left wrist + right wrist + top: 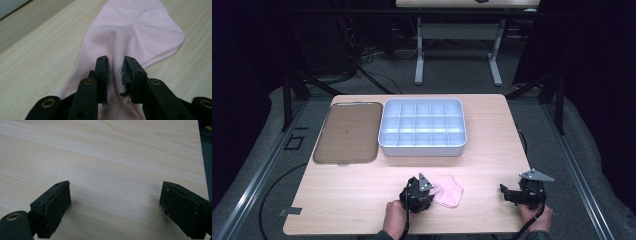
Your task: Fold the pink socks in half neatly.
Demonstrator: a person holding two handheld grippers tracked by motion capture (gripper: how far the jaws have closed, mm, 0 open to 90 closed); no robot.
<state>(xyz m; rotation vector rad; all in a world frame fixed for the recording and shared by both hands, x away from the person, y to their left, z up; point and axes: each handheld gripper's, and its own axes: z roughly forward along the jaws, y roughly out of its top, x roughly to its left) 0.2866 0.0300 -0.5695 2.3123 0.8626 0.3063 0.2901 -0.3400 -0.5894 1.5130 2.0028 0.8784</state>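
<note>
So the pink sock (pixel 130 37) is lying flat near the front edge of the tabletop (pixel 362 185), roughly mid-width, with its long axis stretched straight away from the left gripper (pixel 115 65). Those jaws are narrowed around a pinched ridge of fabric, though a firm clamp can't be confirmed. The right gripper (pixel 115 207) is parked wide open over bare wood toward the front right corner, clearly farther off.
</note>
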